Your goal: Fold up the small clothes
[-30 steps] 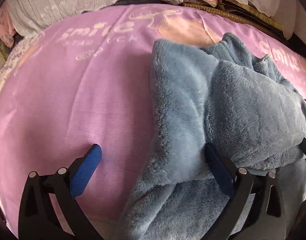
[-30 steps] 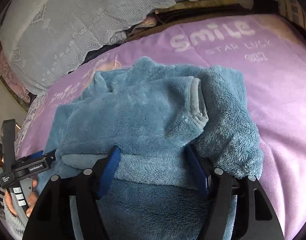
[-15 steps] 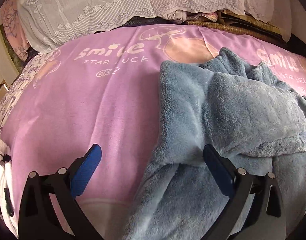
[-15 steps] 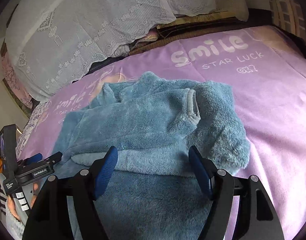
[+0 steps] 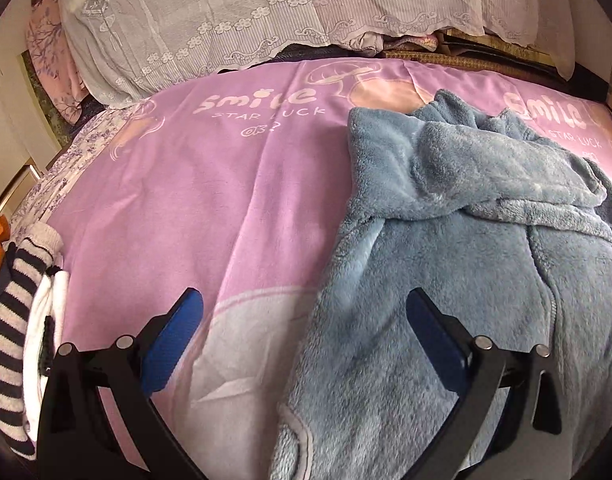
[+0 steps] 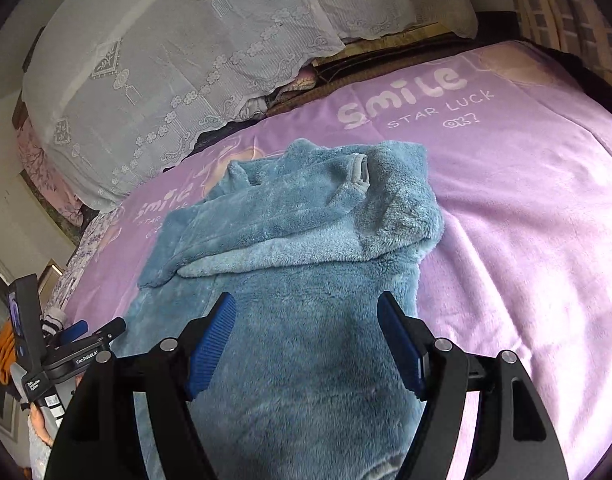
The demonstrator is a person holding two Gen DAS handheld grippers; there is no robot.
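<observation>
Both grippers are hanging released, holding nothing: the left gripper [image 5: 304, 322] is straddling the fleece jacket's [image 5: 445, 240] edge, the right gripper [image 6: 306, 328] hovering over its body on the blanket [image 6: 525, 220].

— The fleece [image 6: 290, 320]? 
— Plush, fuzzy blue cloth, matt. 
— The blanket [image 5: 226, 208]? 
— Smooth, soft purple cloth. The cover [image 5: 226, 12] is sheer white lace. The pads [image 6: 212, 340] are ribbed blue; the frames look like matt black plastic.
</observation>
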